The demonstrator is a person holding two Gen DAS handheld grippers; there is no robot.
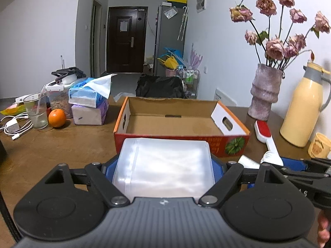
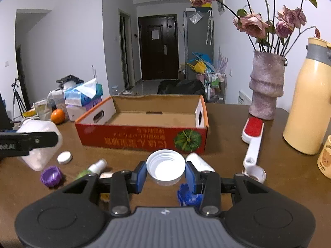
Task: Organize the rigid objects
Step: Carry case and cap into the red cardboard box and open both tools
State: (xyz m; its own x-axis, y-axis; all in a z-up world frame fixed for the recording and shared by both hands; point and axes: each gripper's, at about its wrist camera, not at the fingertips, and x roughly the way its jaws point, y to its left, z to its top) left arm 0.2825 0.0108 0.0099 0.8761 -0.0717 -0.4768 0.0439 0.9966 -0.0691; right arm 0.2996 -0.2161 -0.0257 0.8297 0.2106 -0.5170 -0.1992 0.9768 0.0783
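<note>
My left gripper (image 1: pixel 164 168) is shut on a translucent white plastic jar (image 1: pixel 165 165), held above the table just in front of the open red cardboard box (image 1: pixel 180 142); the jar (image 2: pixel 39 146) and left gripper also show at the left of the right wrist view. My right gripper (image 2: pixel 165 174) is shut on a wide white lid (image 2: pixel 165 167), held above the table in front of the box (image 2: pixel 142 138). On the table lie a purple cap (image 2: pixel 51 175), a small white cap (image 2: pixel 64 157), a green spray bottle (image 2: pixel 93 168), a blue cap (image 2: pixel 189 195) and a white tube (image 2: pixel 199 162).
A red-and-white lint brush (image 2: pixel 251 140) lies right of the box, with a small white cup (image 2: pixel 256 172) at its near end. A vase of dried roses (image 2: pixel 265 86), a yellow thermos (image 2: pixel 308 103) and a mug (image 2: pixel 325 159) stand at the right. Tissue packs (image 1: pixel 89 101), a glass (image 1: pixel 37 111) and an orange (image 1: pixel 57 117) stand at the left.
</note>
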